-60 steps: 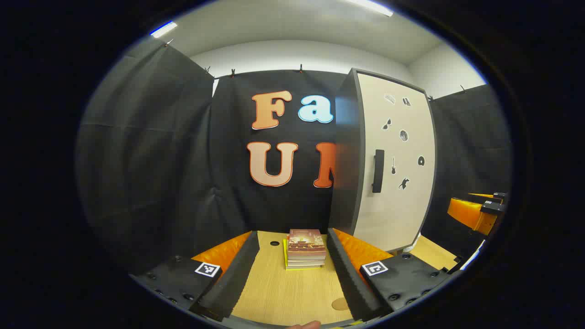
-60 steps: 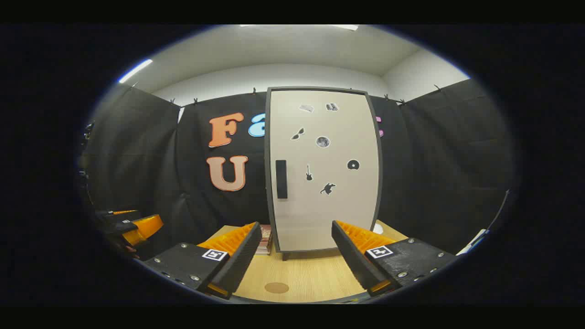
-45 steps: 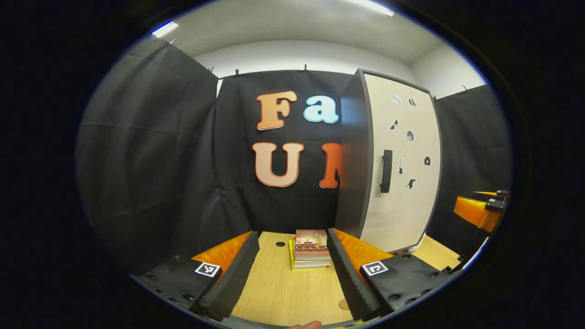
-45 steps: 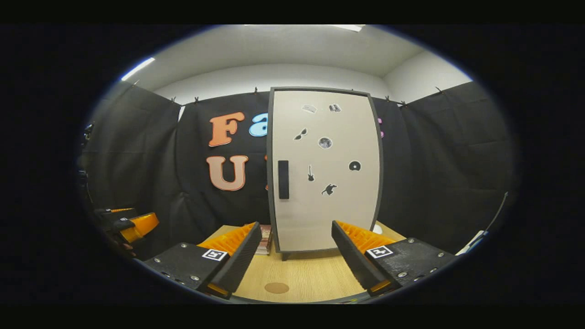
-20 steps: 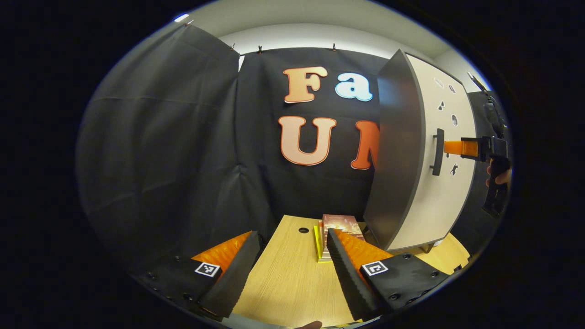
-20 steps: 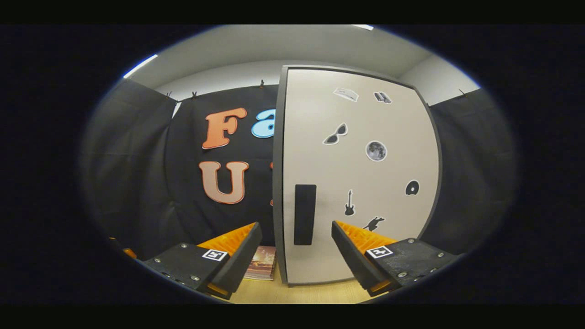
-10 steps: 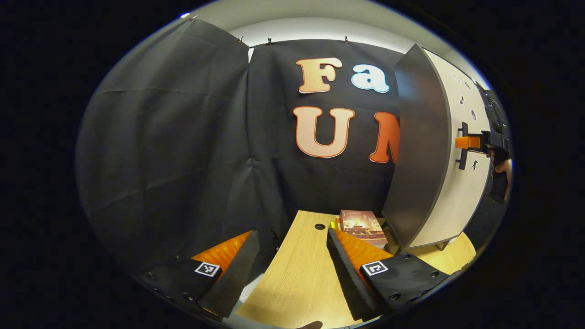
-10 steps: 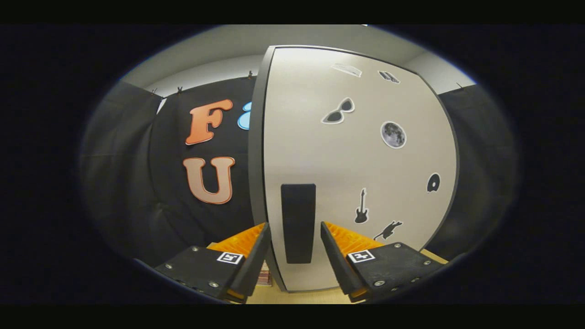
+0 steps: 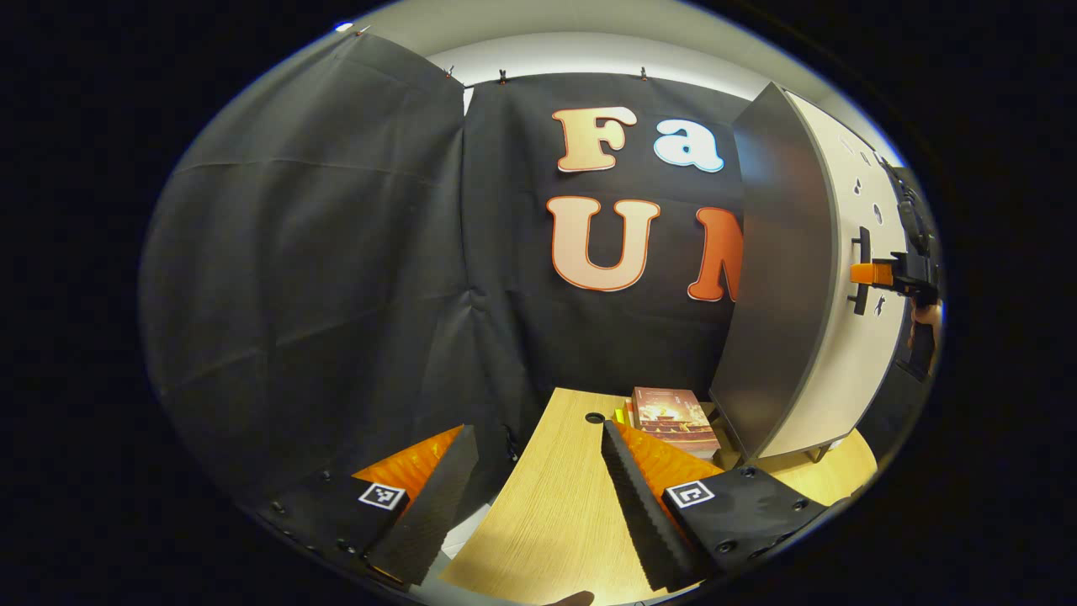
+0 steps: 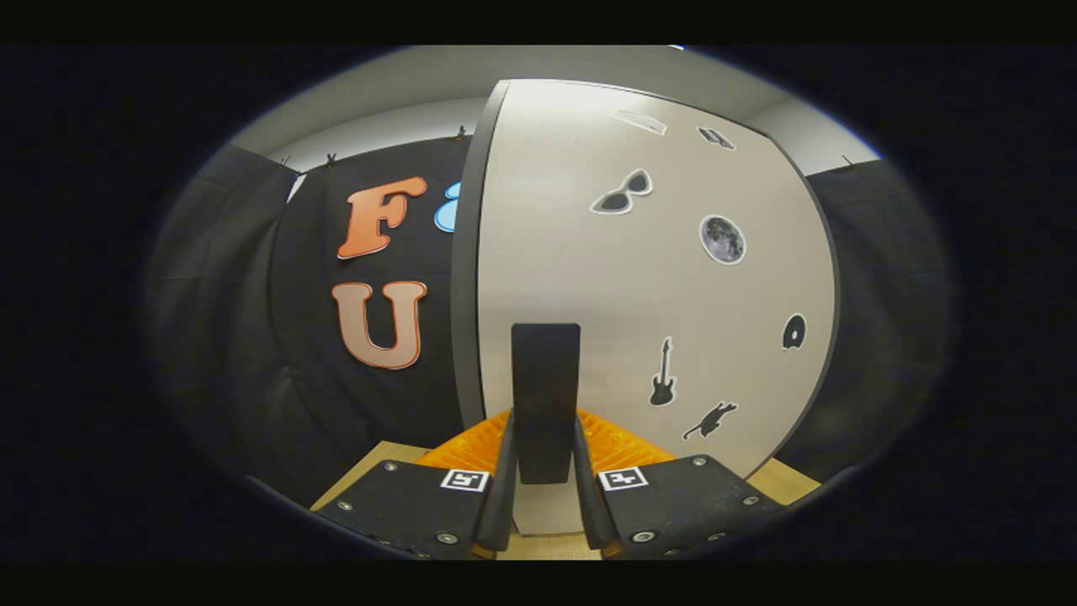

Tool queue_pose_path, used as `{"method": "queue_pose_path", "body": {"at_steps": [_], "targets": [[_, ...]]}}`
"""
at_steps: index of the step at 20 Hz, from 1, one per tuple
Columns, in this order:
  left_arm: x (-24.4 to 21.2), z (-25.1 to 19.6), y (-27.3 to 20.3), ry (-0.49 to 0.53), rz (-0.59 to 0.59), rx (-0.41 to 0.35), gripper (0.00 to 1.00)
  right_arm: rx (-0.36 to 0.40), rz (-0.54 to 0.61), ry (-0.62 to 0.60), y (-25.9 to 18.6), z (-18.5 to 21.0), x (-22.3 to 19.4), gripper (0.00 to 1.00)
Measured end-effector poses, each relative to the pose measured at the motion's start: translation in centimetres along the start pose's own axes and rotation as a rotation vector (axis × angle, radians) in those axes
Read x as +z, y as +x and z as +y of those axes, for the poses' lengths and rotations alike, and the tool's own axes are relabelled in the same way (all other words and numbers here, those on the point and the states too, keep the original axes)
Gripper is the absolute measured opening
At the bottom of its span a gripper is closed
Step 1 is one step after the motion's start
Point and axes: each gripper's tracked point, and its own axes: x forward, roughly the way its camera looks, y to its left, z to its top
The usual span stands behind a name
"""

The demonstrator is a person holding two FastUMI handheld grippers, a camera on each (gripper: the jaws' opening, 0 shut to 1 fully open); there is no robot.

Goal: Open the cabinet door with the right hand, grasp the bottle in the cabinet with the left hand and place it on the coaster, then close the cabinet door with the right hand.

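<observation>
in the right gripper view, the right claw (image 10: pixel 545 497) now has its two fingers drawn in tight against the sides of the dark upright handle (image 10: pixel 545 396) on the cabinet door (image 10: pixel 656 278). half a second ago those fingers stood apart on either side of the handle; now they press on it, so the grip looks made. a second ago the claw was farther off, with the handle small between wide fingers.

the door seems shut, its pale face flat to the camera. judging from this, the pull that swings it open comes next, and the bottle, presumably inside the cabinet, cannot be seen yet.

in the left gripper view, the left claw (image 9: pixel 538 497) hangs wide and holds nothing, over the near edge of the wooden table (image 9: pixel 547 522). a stack of books (image 9: pixel 673 418) lies at the far end of the table, just left of the cabinet (image 9: pixel 778 278). at the far right of this view the right claw is at the handle, with a hand (image 9: pixel 924 316) behind it.

the door carries small dark stickers: sunglasses (image 10: pixel 621 194), a moon (image 10: pixel 723 239), a guitar (image 10: pixel 662 384), a disc (image 10: pixel 793 332) and a leaping animal shape (image 10: pixel 711 419). none bears readable writing. each claw has square black-and-white marker tags, with no words.
</observation>
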Motion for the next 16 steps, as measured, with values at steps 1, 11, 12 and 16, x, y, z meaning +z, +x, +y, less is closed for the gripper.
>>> {"method": "queue_pose_path", "body": {"at_steps": [1,11,12,16], "targets": [[0.0,-0.2,-0.2,0.005,0.000,-0.003,0.97,0.004,-0.003,0.004,-0.2,-0.1,0.0,0.33],[1.1,-3.4,-6.2,0.052,-0.037,-0.012,0.97,0.036,0.007,0.077,-3.9,-0.8,0.7,0.25],[1.1,-3.9,-7.0,0.059,-0.043,-0.015,0.97,0.043,0.002,0.078,-4.3,-1.0,0.7,0.25],[0.7,-6.8,-10.3,0.081,-0.050,-0.036,0.94,0.069,0.012,0.102,-5.8,-1.6,0.6,0.21]]}}
